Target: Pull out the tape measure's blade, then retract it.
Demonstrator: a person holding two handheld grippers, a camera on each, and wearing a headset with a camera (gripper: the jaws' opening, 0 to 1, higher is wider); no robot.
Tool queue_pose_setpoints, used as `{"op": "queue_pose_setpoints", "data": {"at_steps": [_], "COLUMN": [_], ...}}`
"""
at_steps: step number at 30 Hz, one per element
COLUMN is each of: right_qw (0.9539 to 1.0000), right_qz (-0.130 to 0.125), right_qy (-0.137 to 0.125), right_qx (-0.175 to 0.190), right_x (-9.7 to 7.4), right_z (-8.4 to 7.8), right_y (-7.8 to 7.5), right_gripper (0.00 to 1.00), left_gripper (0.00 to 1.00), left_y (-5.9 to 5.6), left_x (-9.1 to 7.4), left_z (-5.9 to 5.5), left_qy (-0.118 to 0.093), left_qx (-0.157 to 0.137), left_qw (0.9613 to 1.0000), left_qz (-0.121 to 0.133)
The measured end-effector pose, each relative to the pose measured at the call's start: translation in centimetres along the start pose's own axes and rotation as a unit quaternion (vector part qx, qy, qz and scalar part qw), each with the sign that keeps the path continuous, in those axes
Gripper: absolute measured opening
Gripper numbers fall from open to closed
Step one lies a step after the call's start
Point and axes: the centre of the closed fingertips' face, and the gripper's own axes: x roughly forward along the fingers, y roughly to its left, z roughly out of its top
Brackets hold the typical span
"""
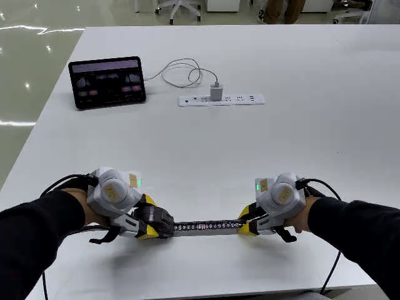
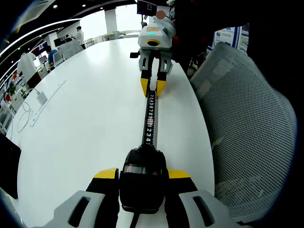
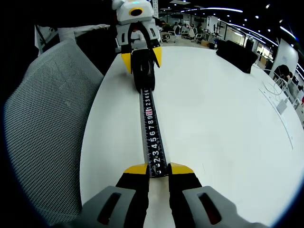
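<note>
Head view: tape measure case [image 1: 161, 220] sits at about 7 o'clock on the white table [image 1: 281, 137], close to the near edge. Its blade [image 1: 206, 226] lies flat, out toward 3 o'clock. My left gripper [image 1: 149, 217] is clamped round the black case, jaws closed to its width. My right gripper [image 1: 245, 221] pinches the blade's end, jaws nearly together with just the blade between. In the right gripper view the numbers run up to the case at 12 o'clock, with a grey mesh chair [image 3: 42, 118] at 9 o'clock. Further out in the head view, a tablet [image 1: 107, 82] is at 10 o'clock, and a power strip [image 1: 222, 99] with charger [image 1: 216, 92] and cable [image 1: 181, 72] at 12.
</note>
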Motion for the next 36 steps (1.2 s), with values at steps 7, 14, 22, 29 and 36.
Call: {"op": "queue_pose_setpoints", "data": {"at_steps": [7, 14, 22, 29, 36], "right_qw": [1.0000, 1.0000, 0.9999, 0.9999, 0.9998], "right_qz": [-0.001, -0.003, -0.005, -0.007, -0.005], "right_qy": [0.003, 0.005, 0.010, 0.013, 0.019], "right_qx": [-0.002, 0.001, 0.002, 0.006, 0.002], "right_x": [-0.5, -0.8, -1.2, -1.4, -1.5], "right_z": [-0.5, -0.9, -1.4, -1.7, -1.7], "right_y": [-0.1, -0.1, -0.3, -0.3, -0.2], "right_gripper": [0.10, 0.10, 0.10, 0.10, 0.10], "left_gripper": [0.33, 0.32, 0.32, 0.32, 0.33], "left_y": [0.0, -0.1, -0.1, -0.1, -0.1], "left_x": [0.0, -0.1, 0.0, 0.0, 0.0], "left_z": [0.0, 0.0, 0.0, 0.1, 0.1], "left_qy": [-0.002, -0.005, -0.006, -0.008, -0.008], "left_qx": [0.000, 0.003, 0.001, -0.004, -0.005], "left_qw": [1.0000, 1.0000, 0.9999, 0.9999, 0.9999], "left_qz": [0.001, 0.007, 0.009, 0.011, 0.012]}}
